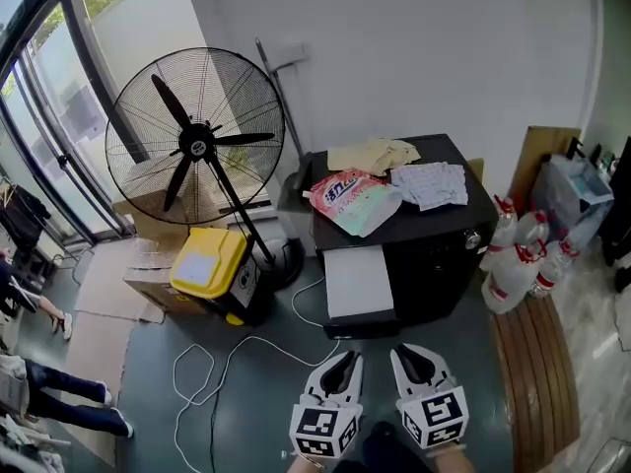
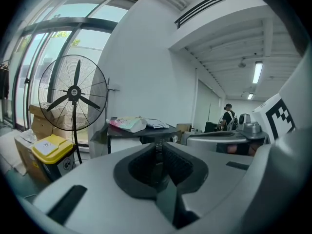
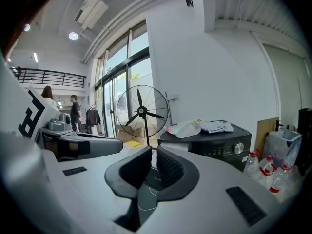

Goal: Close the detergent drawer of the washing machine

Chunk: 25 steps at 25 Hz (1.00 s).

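The black washing machine (image 1: 439, 249) stands against the white wall, just ahead of me. Its white detergent drawer (image 1: 358, 282) is pulled far out toward me at the machine's left front. My left gripper (image 1: 347, 361) and right gripper (image 1: 405, 356) hang side by side a short way in front of the drawer, touching nothing. Both have their jaws together and hold nothing. In the left gripper view the left gripper (image 2: 158, 147) points at the machine (image 2: 141, 130). The right gripper (image 3: 151, 154) also faces the machine (image 3: 222, 143), with the drawer (image 3: 171, 146) just beyond its tips.
A pink detergent bag (image 1: 352, 201), papers and a cloth lie on the machine's top. A big standing fan (image 1: 197, 136), a yellow bin (image 1: 210, 262) and a loose white cable (image 1: 227, 363) are on the left. Spray bottles (image 1: 521, 256) and a wooden bench (image 1: 537, 372) are on the right.
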### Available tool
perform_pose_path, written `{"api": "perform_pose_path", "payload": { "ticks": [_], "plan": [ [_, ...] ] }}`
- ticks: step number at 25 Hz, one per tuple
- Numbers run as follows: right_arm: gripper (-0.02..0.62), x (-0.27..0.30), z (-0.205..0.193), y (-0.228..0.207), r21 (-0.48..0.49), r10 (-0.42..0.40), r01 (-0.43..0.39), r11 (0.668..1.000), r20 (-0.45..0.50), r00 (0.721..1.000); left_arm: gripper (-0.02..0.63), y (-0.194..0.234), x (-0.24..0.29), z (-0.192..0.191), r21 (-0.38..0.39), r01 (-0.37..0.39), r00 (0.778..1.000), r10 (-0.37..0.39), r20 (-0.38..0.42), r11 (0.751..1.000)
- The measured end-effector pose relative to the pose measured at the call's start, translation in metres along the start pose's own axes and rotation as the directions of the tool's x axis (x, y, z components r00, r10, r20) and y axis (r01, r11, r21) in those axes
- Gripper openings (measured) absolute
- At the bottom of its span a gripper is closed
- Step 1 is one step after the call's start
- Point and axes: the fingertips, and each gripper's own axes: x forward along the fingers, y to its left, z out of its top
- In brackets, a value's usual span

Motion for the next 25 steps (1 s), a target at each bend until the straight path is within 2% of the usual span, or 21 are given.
{"api": "perform_pose_path", "payload": {
  "ticks": [9, 25],
  "plan": [
    [0.052, 0.038, -0.031, -0.007, 0.003, 0.025, -0.025, 1.000, -0.068, 0.997, 0.057, 0.020, 0.026, -0.035, -0.008, 0.002, 0.999, -0.003, -0.050, 1.000],
    [0.064, 0.100, -0.102, -0.022, 0.013, -0.039, 0.042, 0.999, -0.153, 0.987, 0.057, 0.072, 0.072, -0.103, -0.036, 0.003, 0.994, -0.007, -0.109, 0.999]
  ]
}}
